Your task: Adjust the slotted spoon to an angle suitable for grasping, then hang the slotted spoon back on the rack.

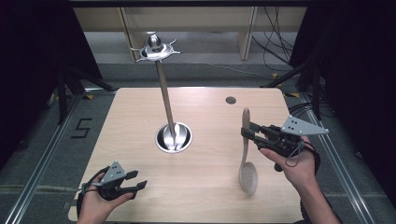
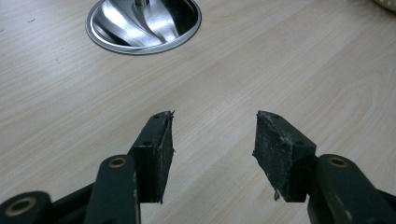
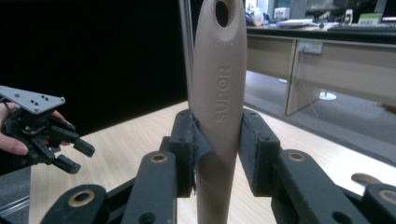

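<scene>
A tan slotted spoon (image 1: 246,156) is held upright above the table's right side, bowl end down near the tabletop. My right gripper (image 1: 246,131) is shut on its handle (image 3: 218,107), which carries the word SUPOR and a hanging hole at the top. My left gripper (image 1: 137,180) rests at the front left of the table with its jaws open and nothing between its pads (image 2: 273,149). A metal stand (image 1: 166,98) rises from a round shiny base (image 1: 173,138) at the table's middle, with a hooked crown (image 1: 154,48) on top.
The wooden table (image 1: 205,186) has a small round hole (image 1: 230,100) at its back right. Dark stands and cables lie on the floor behind and to both sides. The shiny base (image 2: 142,25) sits just ahead of the left gripper's jaws.
</scene>
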